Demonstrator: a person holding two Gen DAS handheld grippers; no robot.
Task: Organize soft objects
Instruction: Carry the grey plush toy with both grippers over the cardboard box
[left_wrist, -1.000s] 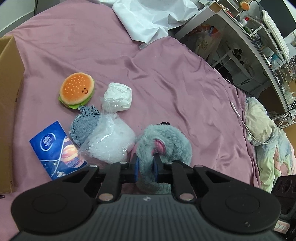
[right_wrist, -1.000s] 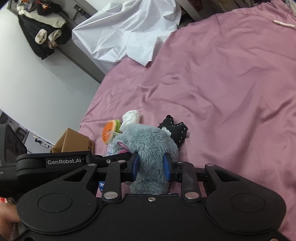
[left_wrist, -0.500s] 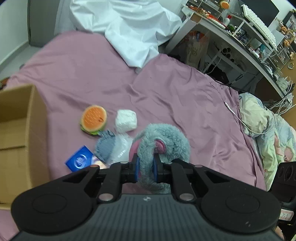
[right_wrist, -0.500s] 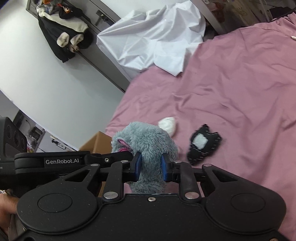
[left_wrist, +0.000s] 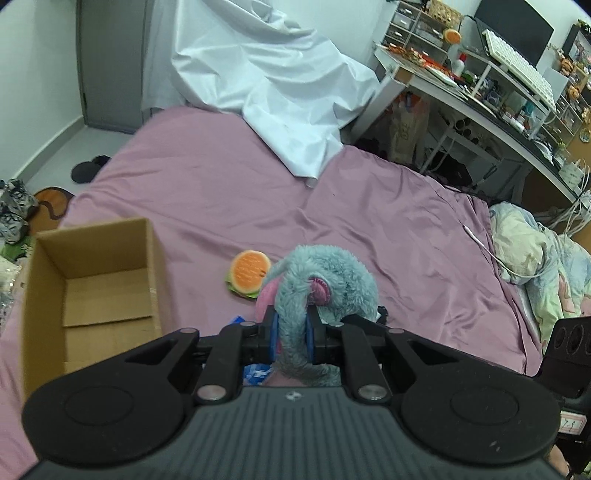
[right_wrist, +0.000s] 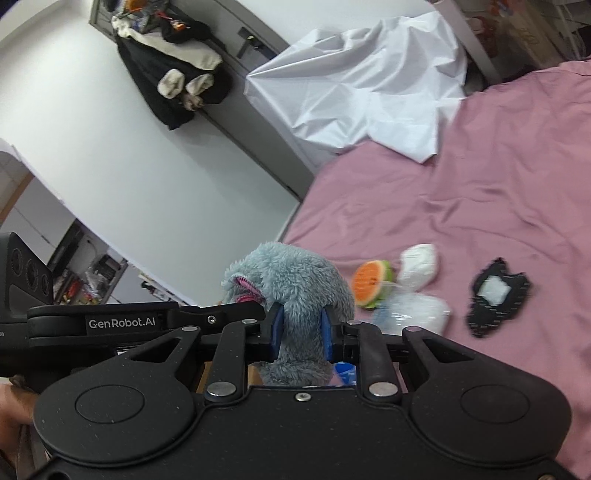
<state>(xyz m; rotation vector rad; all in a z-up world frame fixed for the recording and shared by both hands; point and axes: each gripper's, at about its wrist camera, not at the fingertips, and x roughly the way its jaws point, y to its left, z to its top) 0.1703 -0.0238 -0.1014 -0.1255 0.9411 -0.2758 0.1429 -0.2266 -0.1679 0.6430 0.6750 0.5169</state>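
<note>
I have the grey plush toy (left_wrist: 325, 280) pinched in both the left gripper (left_wrist: 291, 332) and right gripper (right_wrist: 301, 328) above the bed's (left_wrist: 388, 221) near edge, soft, light, squashing under the pads, so gripping its thick middle feels safest.

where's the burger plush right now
The burger plush lies on the pink bedsheet, between the cardboard box at left and the held grey plush.
</note>
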